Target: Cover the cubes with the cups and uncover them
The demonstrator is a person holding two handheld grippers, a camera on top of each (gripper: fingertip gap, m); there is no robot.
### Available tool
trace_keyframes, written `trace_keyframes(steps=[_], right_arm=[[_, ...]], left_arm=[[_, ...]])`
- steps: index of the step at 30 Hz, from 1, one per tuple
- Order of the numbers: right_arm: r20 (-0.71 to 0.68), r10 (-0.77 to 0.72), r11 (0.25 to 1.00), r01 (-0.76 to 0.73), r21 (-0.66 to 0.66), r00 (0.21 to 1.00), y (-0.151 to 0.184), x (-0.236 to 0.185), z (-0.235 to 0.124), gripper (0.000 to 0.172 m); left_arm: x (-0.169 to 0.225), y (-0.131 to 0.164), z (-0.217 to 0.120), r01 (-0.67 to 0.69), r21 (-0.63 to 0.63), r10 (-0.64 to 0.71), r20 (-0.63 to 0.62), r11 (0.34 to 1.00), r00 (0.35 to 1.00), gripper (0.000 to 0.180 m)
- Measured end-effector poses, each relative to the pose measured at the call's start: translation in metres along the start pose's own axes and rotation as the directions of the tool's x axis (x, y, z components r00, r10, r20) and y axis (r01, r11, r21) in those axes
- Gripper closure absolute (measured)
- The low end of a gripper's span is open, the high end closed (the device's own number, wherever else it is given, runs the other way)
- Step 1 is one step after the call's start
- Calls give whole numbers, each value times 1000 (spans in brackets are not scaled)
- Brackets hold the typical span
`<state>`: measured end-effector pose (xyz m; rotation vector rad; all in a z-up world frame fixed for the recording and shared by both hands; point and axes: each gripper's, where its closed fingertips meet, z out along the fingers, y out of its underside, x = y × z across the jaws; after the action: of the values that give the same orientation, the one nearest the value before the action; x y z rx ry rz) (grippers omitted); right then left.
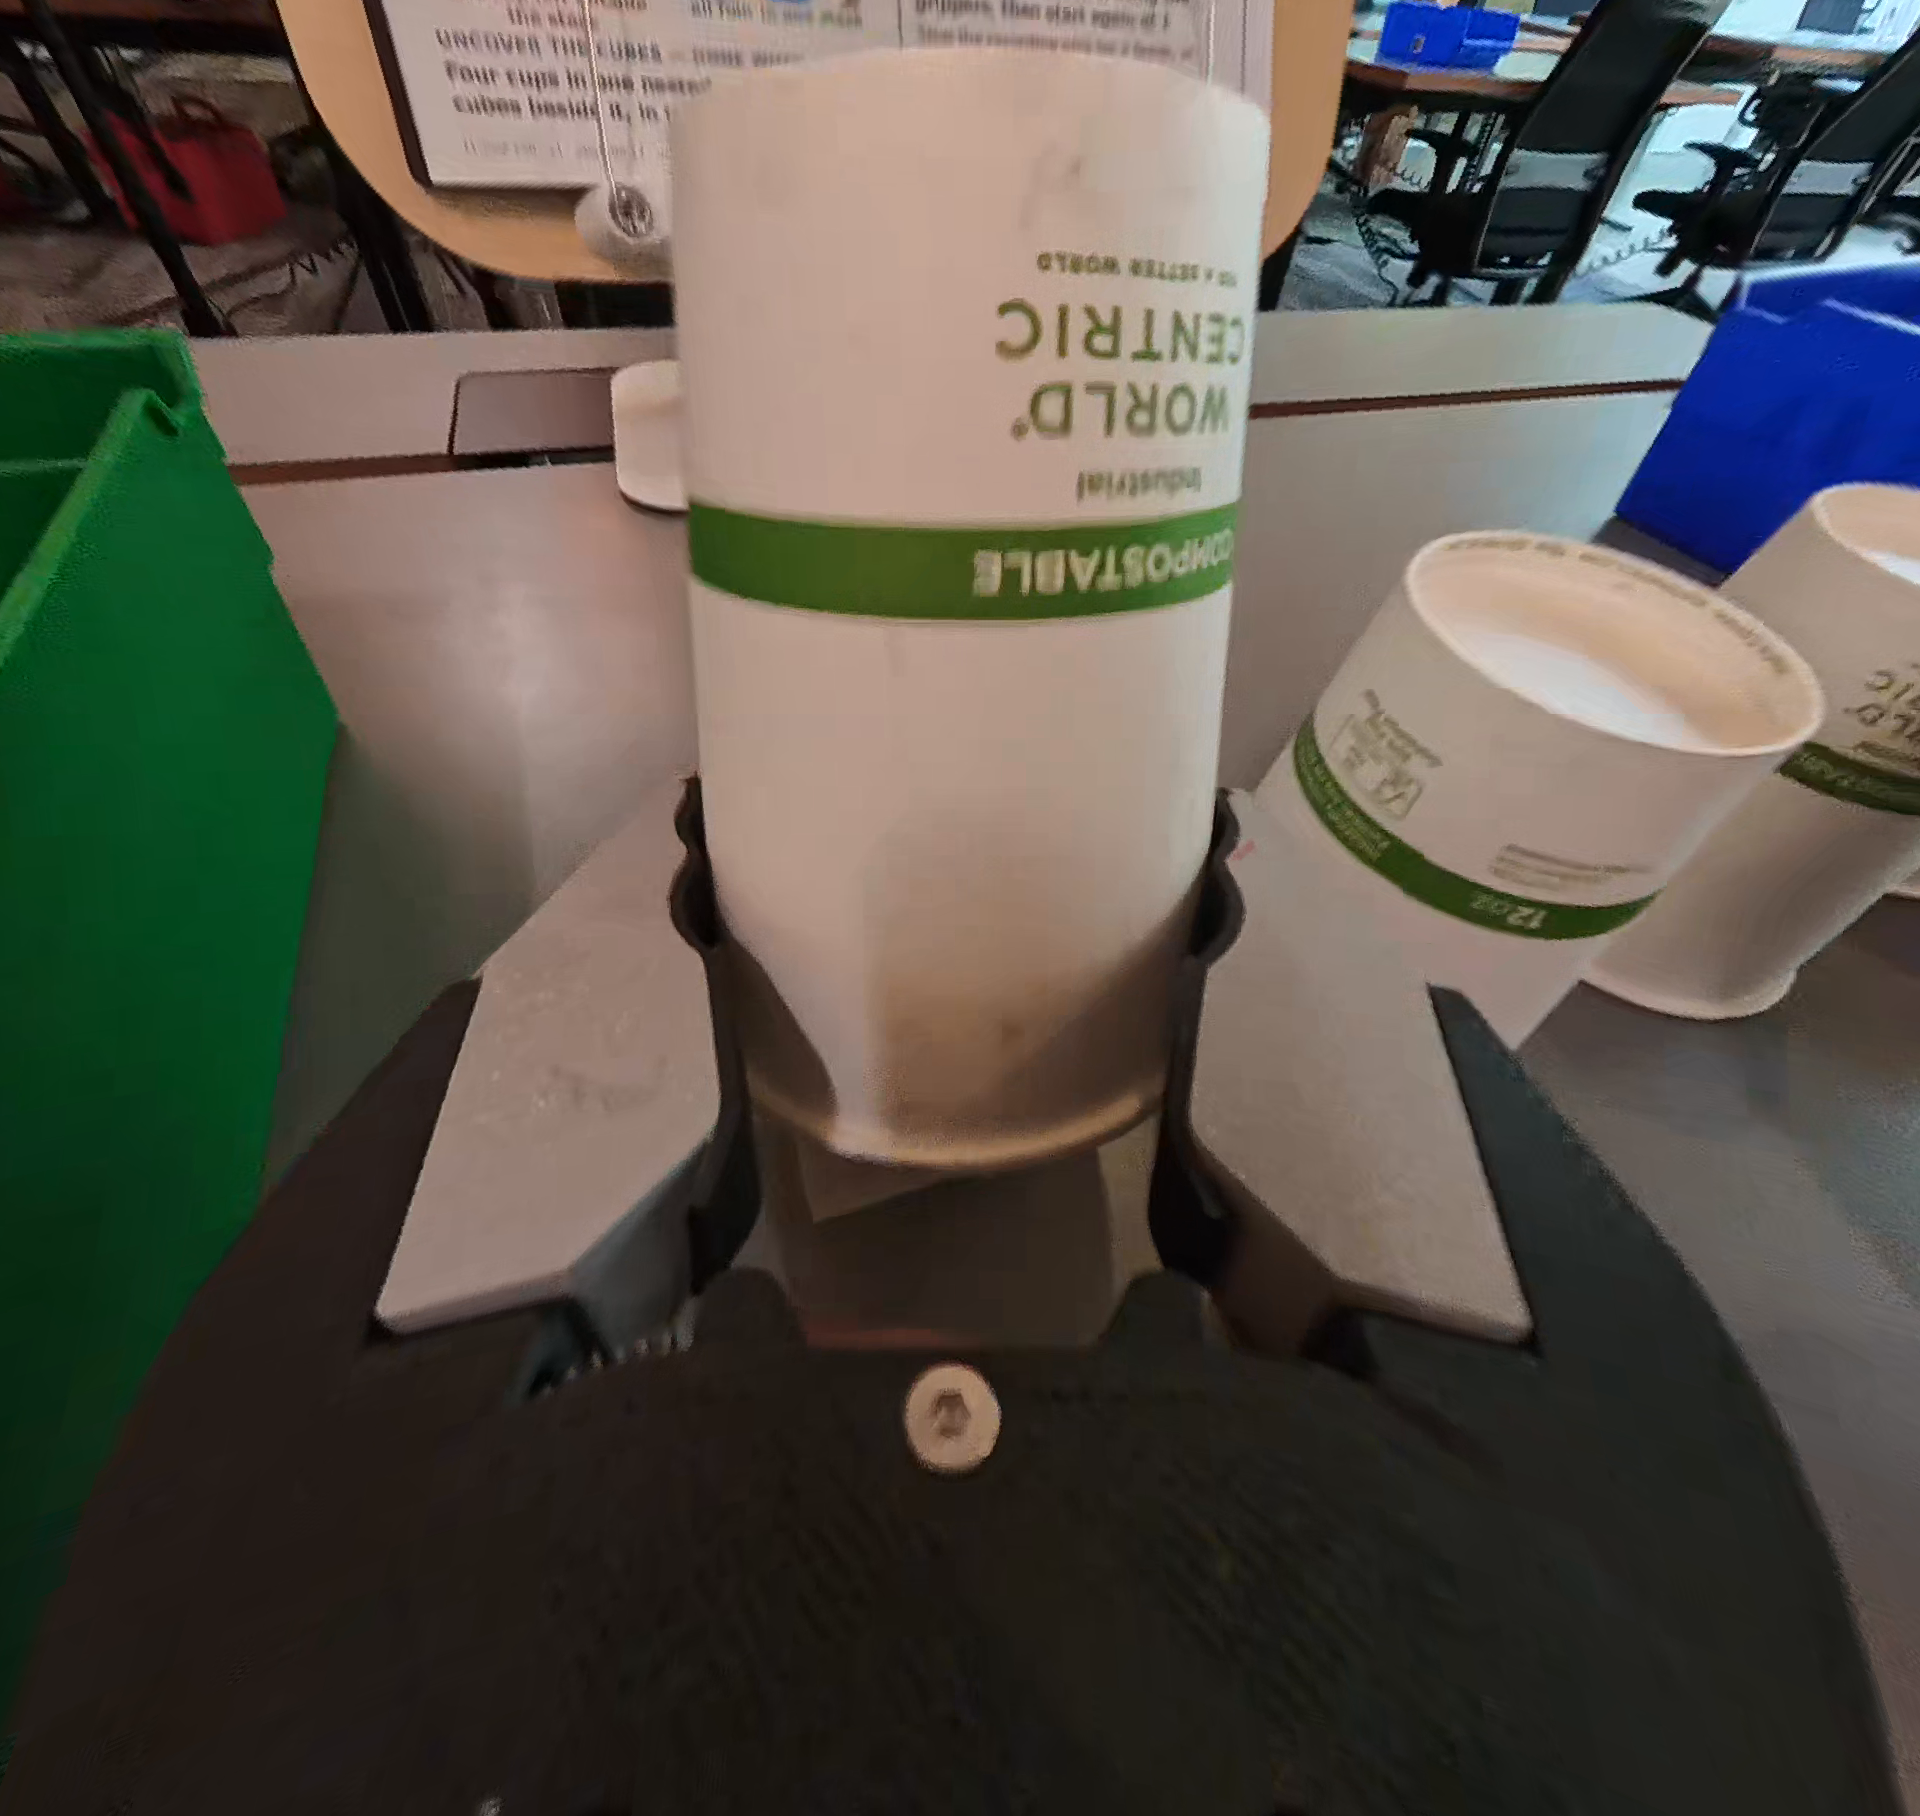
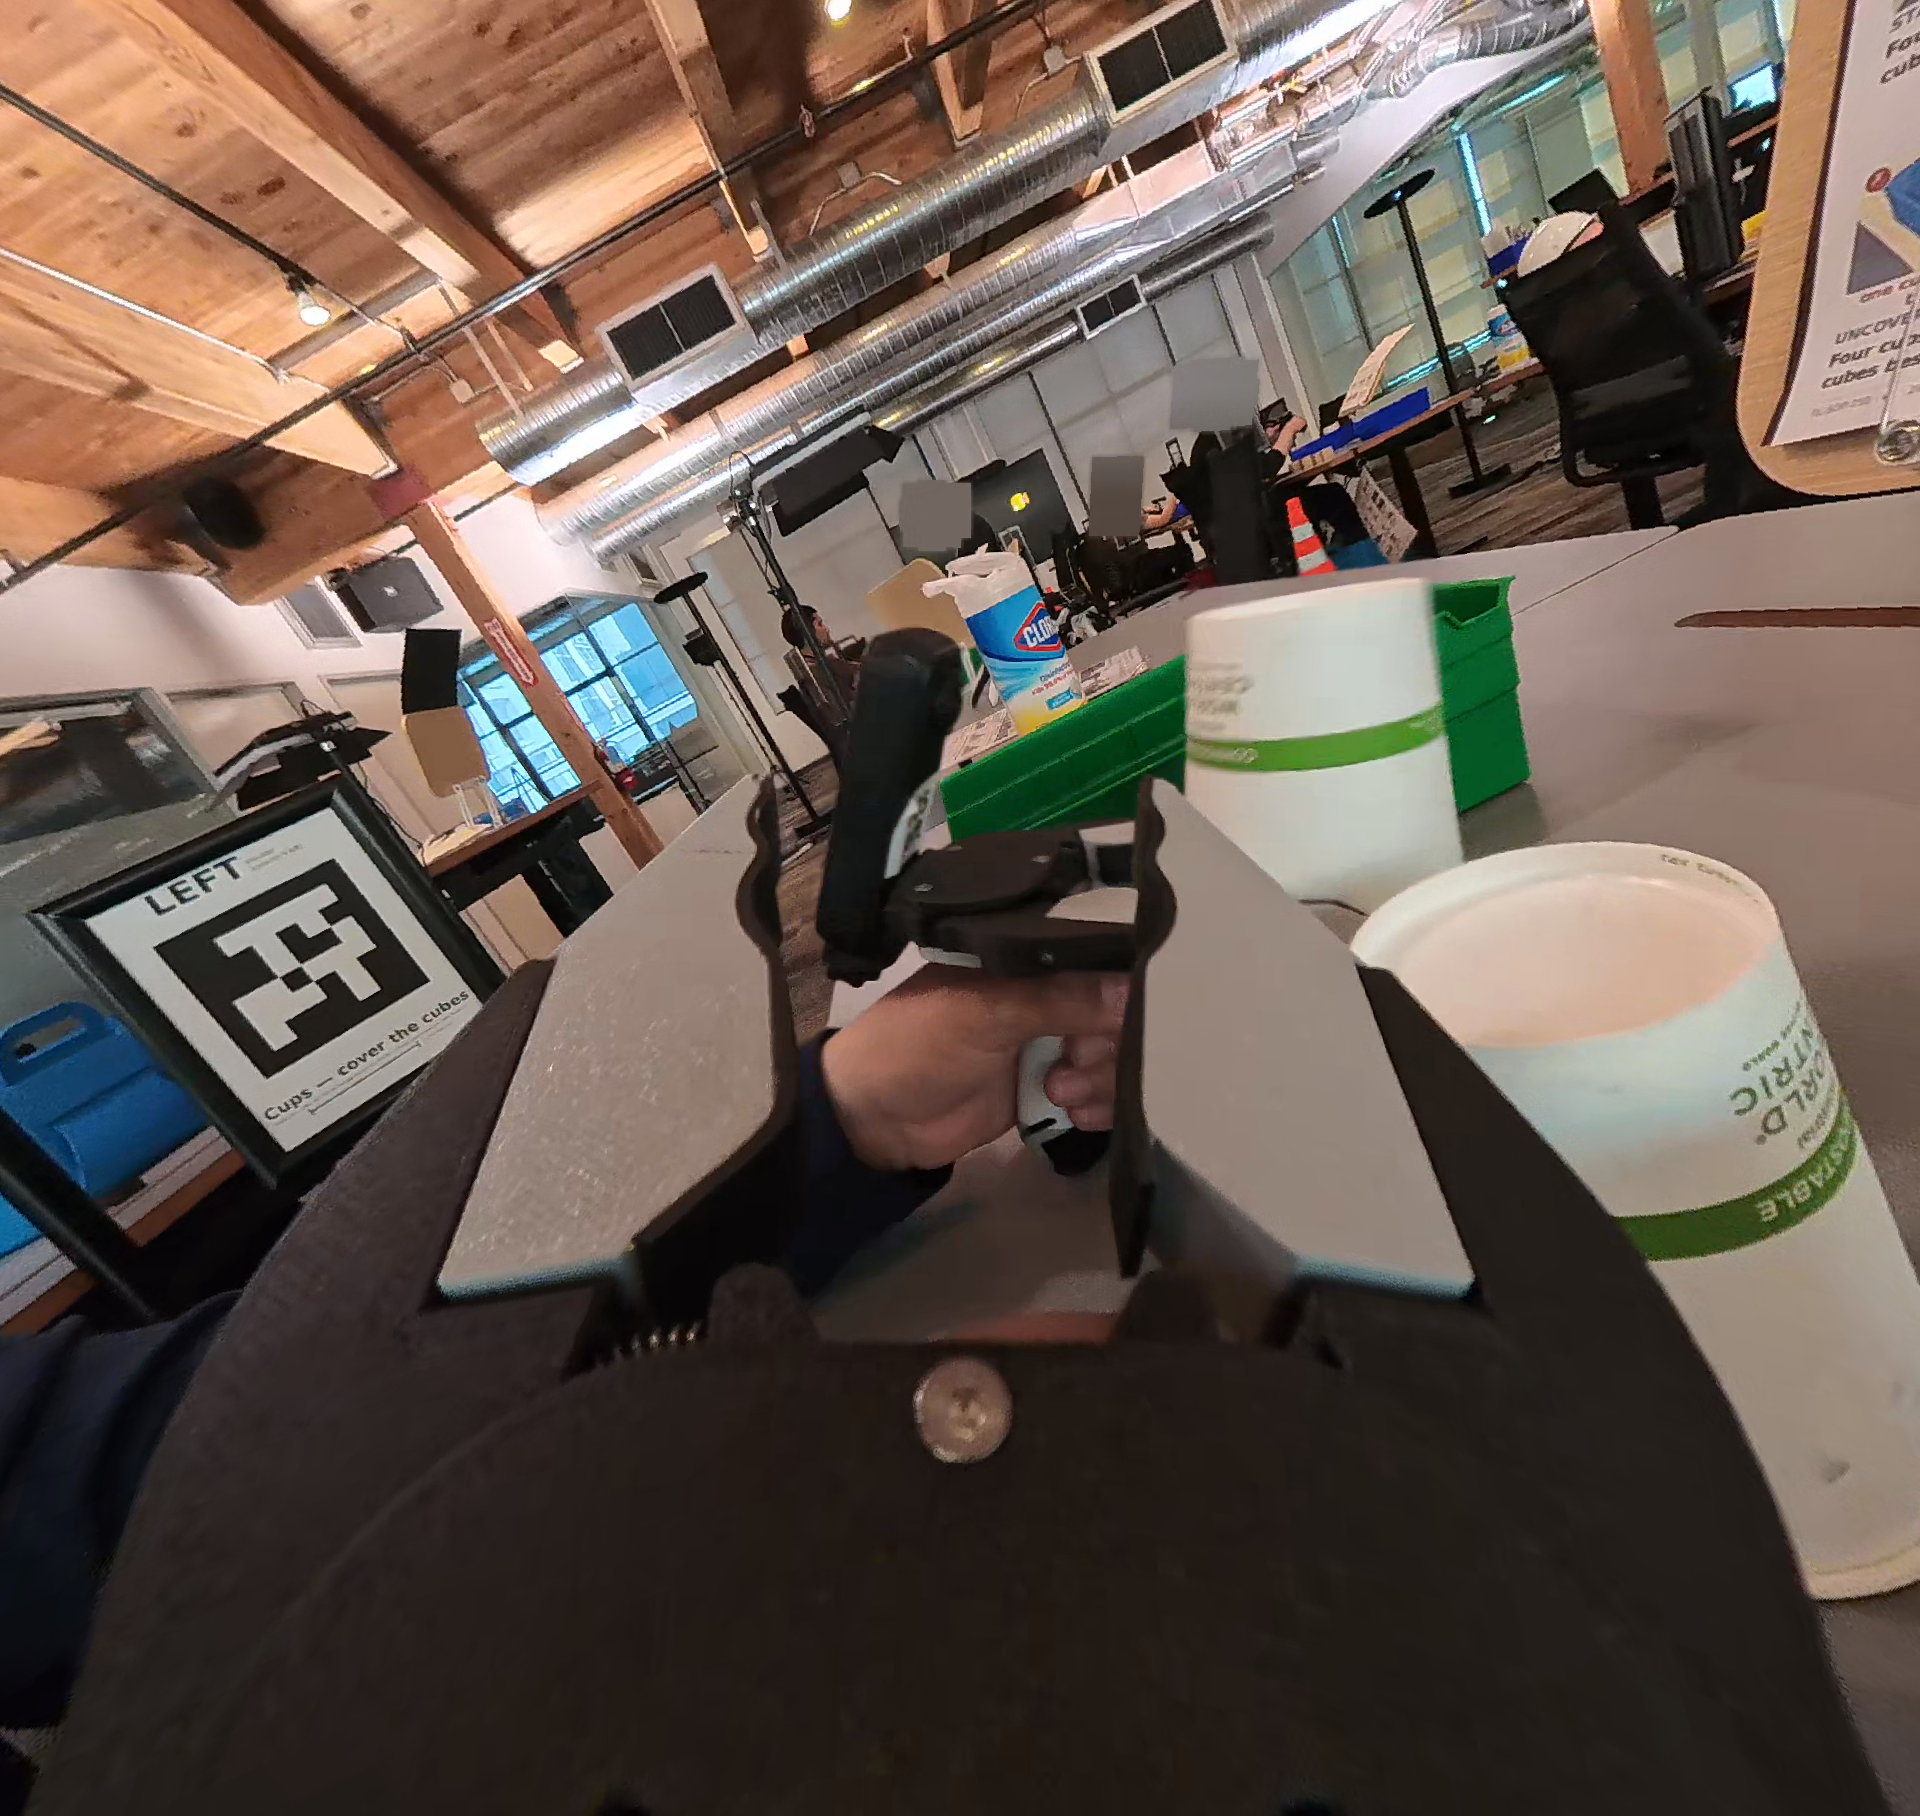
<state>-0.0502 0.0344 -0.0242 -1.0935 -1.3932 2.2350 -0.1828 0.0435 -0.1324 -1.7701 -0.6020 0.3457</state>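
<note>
In the left wrist view my left gripper [image 1: 958, 821] is shut on an upside-down white paper cup with a green band [image 1: 966, 478]. Both pads press on its lower wall near the rim. A pale shape [image 1: 935, 1200] shows under the rim; I cannot tell what it is. The right wrist view shows the same cup [image 2: 1320, 727], blurred, in front of the left gripper [image 2: 997, 904]. My right gripper [image 2: 956, 893] is open with nothing between its fingers. Another upside-down cup [image 2: 1662, 1143] stands just outside its right finger. Two upside-down cups [image 1: 1507, 779] [image 1: 1839, 686] stand to the right.
A green bin [image 1: 125, 727] stands close on the left and a blue bin [image 1: 1818, 395] at the back right. An instruction board [image 1: 727, 31] stands behind the table. A person's hand [image 2: 966, 1070] holds the left gripper. A framed marker sign [image 2: 281, 966] and a wipes canister [image 2: 1013, 644] stand farther off.
</note>
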Motion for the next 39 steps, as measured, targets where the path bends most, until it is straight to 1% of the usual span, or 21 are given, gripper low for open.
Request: trace_keyframes(steps=[1, 4, 8, 10, 13, 16, 18, 20, 22, 25, 27, 31, 33, 34, 35, 36, 38, 39], right_arm=[[3, 5, 1000, -5, -5, 1000, 1, 0, 0, 106], [5, 5, 1000, -5, -5, 1000, 1, -1, 1, 107], [4, 5, 1000, -5, -11, 1000, 2, 0, 1, 107], [5, 6, 1000, -6, -14, 1000, 3, 0, 2, 107], [1, 0, 1000, 0, -14, 1000, 3, 0, 2, 107], [1, 6, 1000, -6, -13, 1000, 3, 0, 1, 107], [0, 7, 1000, -7, -10, 1000, 3, 1, 1, 107], [-5, 7, 1000, -7, -7, 1000, 2, 2, 0, 106], [-9, 0, 1000, 0, -9, 1000, 2, 2, 0, 106], [-23, -25, 999, 25, -26, 999, 5, 3, 2, 105], [-22, -35, 999, 34, -39, 999, 8, 2, 4, 105], [-27, -45, 998, 43, -55, 999, 12, 3, 5, 105], [-28, -41, 998, 39, -56, 999, 13, 3, 5, 105], [-28, -36, 998, 35, -54, 999, 12, 4, 5, 106], [-27, -32, 998, 31, -52, 999, 12, 4, 5, 106], [-27, -28, 998, 27, -49, 999, 11, 5, 4, 106], [-26, -20, 999, 19, -44, 999, 10, 5, 4, 106], [-25, -16, 999, 15, -42, 1000, 10, 5, 4, 106]], left_arm=[[-2, 5, 1, 17, -23, -17, 4, 1000, 1000, 85], [-8, 6, -2, 50, -29, -50, 17, 998, 999, 85], [-16, 28, 0, 79, -168, -72, 47, 983, 996, 84], [-18, 33, 0, 88, -198, -79, 52, 976, 996, 84], [-16, 44, 4, 88, -273, -86, 19, 958, 996, 84], [-10, 60, 6, 126, -376, -150, -34, 918, 988, 81], [-11, 56, 2, 134, -349, -159, -44, 928, 986, 82], [-15, 46, -6, 130, -272, -143, -28, 953, 989, 88], [-18, 43, -17, 112, -231, -113, 6, 967, 994, 82], [-22, 41, -35, 26, -192, -8, 92, 981, 996, 81], [-21, 38, -42, -32, -165, 53, 123, 986, 991, 82], [-21, 27, -49, -101, -109, 118, 166, 989, 979, 89], [-23, 17, -52, -110, -71, 121, 187, 991, 975, 100], [-22, 16, -52, -108, -72, 119, 177, 992, 977, 106], [-21, 20, -51, -101, -100, 117, 168, 990, 979, 108], [-22, 27, -49, -96, -143, 120, 165, 985, 979, 108], [-25, 47, -45, -100, -242, 141, 161, 965, 977, 100], [-28, 55, -45, -102, -283, 154, 168, 954, 974, 100]])
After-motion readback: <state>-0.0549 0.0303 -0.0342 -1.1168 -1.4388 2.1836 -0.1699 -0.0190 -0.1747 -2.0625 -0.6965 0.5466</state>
